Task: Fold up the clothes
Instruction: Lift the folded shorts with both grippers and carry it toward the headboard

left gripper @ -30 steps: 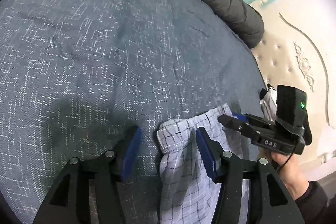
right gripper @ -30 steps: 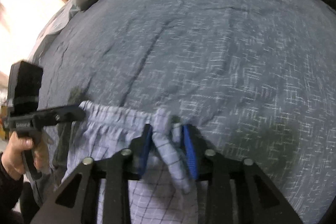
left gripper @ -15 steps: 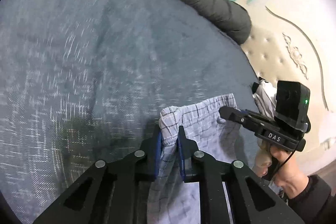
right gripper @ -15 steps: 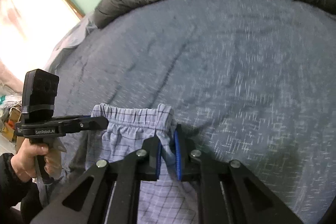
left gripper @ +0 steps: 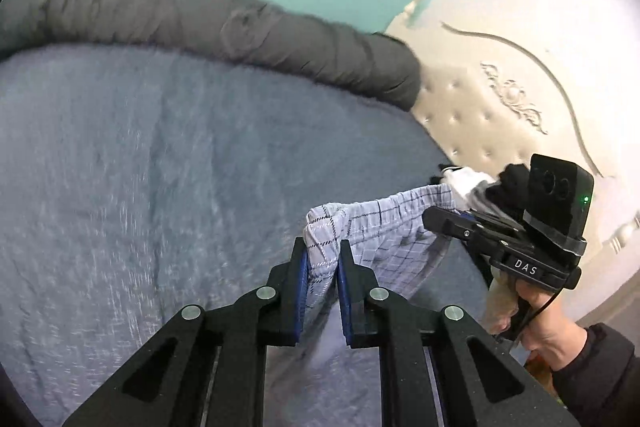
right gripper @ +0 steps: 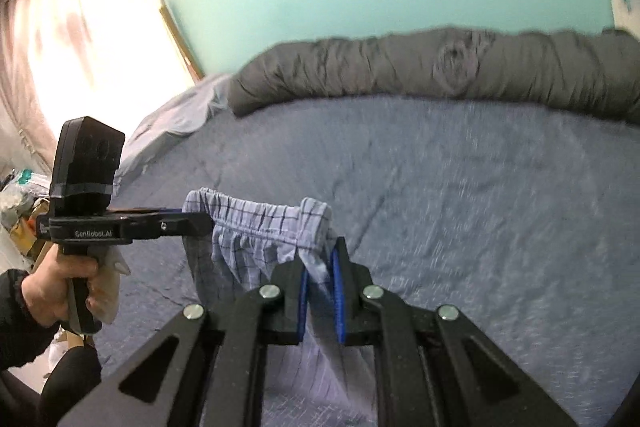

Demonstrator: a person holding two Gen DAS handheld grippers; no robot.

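A pair of light blue checked shorts (left gripper: 384, 227) hangs by its elastic waistband above the bed, stretched between both grippers. My left gripper (left gripper: 322, 251) is shut on one end of the waistband. My right gripper (right gripper: 323, 253) is shut on the other end of the shorts (right gripper: 256, 227). In the left wrist view the right gripper (left gripper: 434, 217) comes in from the right, held by a hand (left gripper: 552, 327). In the right wrist view the left gripper (right gripper: 200, 223) comes in from the left. The lower part of the shorts drops out of sight behind the fingers.
The bed's grey-blue patterned cover (left gripper: 160, 187) spreads below. A rolled dark grey duvet (left gripper: 240, 27) lies along its far edge by the teal wall. A cream tufted headboard (left gripper: 500, 115) stands at the right with dark and white clothes (left gripper: 480, 183) piled near it. A curtained window (right gripper: 80, 47) lies left.
Both grippers closed on the waistband ends and rose, lifting the shorts off the bed. The bed now sits lower in both views and the wall shows.
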